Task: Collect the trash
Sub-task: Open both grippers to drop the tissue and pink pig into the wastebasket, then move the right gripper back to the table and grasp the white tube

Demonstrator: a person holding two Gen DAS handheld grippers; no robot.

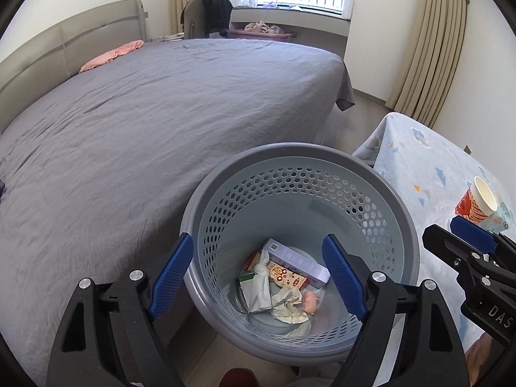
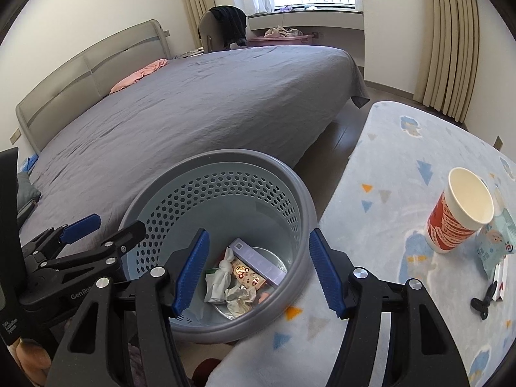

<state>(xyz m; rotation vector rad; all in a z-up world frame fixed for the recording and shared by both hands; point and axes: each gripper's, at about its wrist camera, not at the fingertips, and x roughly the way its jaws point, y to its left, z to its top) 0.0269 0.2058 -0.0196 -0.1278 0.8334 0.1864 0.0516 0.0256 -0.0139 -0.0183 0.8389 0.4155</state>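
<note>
A grey perforated trash basket [image 1: 380, 213] stands on the floor between the bed and a low table; it also shows in the right wrist view [image 2: 180, 193]. Inside lie a lilac box [image 1: 300, 262], crumpled paper [image 1: 290, 303], tissue and small cartons. My left gripper [image 1: 258, 277] is open and empty above the basket. My right gripper [image 2: 258, 271] is open and empty over the basket's right rim. A red-and-white paper cup [image 2: 458, 213] stands upright on the table to the right, next to a light blue packet [image 2: 495, 242].
A large bed with a grey sheet [image 1: 145, 113] fills the left. The low table has a pale blue patterned cloth [image 2: 387, 177]. A small black clip [image 2: 483, 303] and a white item lie near the cup. Curtains and a window ledge stand at the back.
</note>
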